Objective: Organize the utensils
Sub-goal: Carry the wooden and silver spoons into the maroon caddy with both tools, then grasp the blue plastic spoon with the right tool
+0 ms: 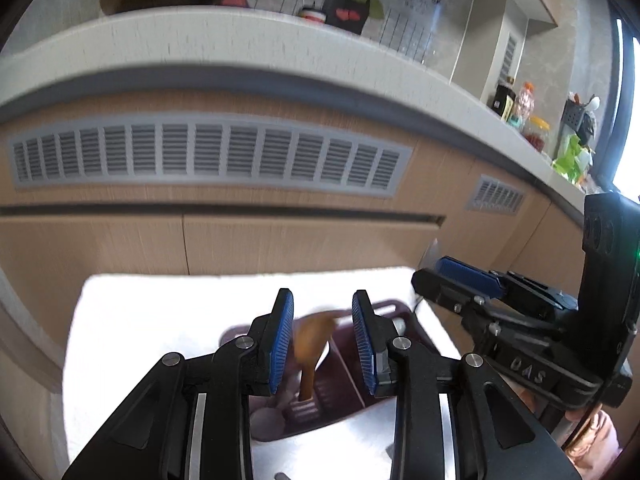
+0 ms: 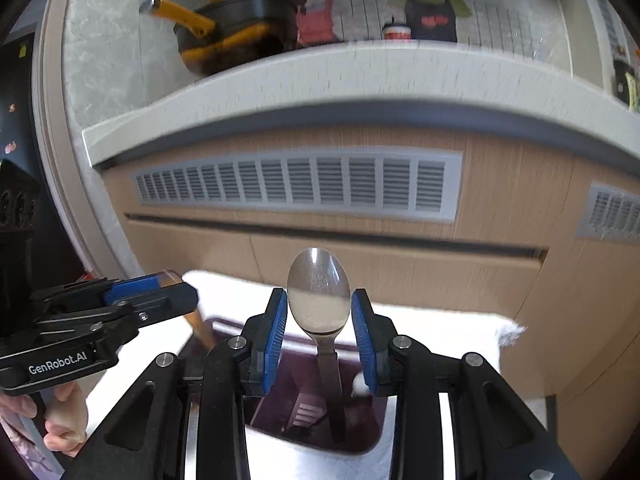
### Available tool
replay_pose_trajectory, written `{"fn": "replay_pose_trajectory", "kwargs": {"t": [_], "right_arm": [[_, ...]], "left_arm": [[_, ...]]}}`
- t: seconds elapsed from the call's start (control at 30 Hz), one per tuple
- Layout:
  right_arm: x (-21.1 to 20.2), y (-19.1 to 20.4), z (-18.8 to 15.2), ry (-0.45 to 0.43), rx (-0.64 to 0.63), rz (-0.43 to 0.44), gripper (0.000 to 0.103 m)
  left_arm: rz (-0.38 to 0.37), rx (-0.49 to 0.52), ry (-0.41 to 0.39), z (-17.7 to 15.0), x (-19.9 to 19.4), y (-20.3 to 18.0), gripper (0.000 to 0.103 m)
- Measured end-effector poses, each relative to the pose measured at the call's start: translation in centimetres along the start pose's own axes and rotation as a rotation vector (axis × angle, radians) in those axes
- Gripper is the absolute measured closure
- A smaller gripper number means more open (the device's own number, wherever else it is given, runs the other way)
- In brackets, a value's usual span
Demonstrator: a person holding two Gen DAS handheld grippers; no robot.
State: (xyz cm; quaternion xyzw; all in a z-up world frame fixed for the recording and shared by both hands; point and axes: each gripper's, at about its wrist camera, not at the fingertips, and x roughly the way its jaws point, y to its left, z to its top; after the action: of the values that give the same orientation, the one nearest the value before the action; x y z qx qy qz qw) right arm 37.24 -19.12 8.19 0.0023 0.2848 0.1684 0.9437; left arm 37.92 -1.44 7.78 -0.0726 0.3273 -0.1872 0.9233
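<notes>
A maroon utensil caddy (image 1: 340, 392) (image 2: 288, 396) lies on a white towel (image 1: 160, 312) (image 2: 440, 328). A blurred brown wooden spoon (image 1: 314, 334) stands between the pads of my left gripper (image 1: 322, 294), bowl up, handle down in the caddy. It lies by the left pad, clear of the right one, so the jaws are open. In the right wrist view a metal spoon (image 2: 319, 292) stands bowl up between the pads of my right gripper (image 2: 319, 292), handle down in the caddy. The pads flank the bowl's edges without squeezing. The two grippers are side by side.
A wooden cupboard front with grey vents (image 1: 208, 156) (image 2: 296, 184) rises just behind the towel, under a white counter edge (image 2: 360, 76). A black and yellow pot (image 2: 232, 28) and bottles (image 1: 520, 104) stand on the counter. A hand (image 2: 64, 420) holds the left gripper.
</notes>
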Motion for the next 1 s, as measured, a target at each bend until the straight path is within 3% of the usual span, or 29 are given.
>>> {"fn": "replay_pose_trajectory", "kwargs": {"t": [0.07,0.23,0.33,0.6,0.83,1.0], "right_arm": [[0.0,0.2,-0.9,0.004,-0.022,-0.019,0.048],[-1.2,-0.1,-2.7,0.028,-0.03,-0.037,0.041],[-2.3,-0.4,-4.4,0.05,-0.031,-0.032,0.03],[-4.6,3.0,-9.5,0.114,-0.181,-0.013,0.021],[-5.1,9.1,-15.2,0.259,-0.334,0.191,0.021],[-5.0,13.3,-18.8,0.339,-0.413,0.339,0.023]], "left_arm": [[0.005,-0.009,0.016,-0.6,0.2,0.2,0.067],[0.038,-0.021,0.021,-2.8,-1.6,0.6,0.056],[0.084,-0.019,0.022,-5.1,-3.9,1.4,0.045],[0.169,-0.115,0.124,-11.7,-7.5,6.5,0.044],[0.21,-0.198,0.189,-17.7,-9.8,9.1,0.044],[0.242,-0.186,0.19,-20.4,-11.3,8.9,0.044]]}}
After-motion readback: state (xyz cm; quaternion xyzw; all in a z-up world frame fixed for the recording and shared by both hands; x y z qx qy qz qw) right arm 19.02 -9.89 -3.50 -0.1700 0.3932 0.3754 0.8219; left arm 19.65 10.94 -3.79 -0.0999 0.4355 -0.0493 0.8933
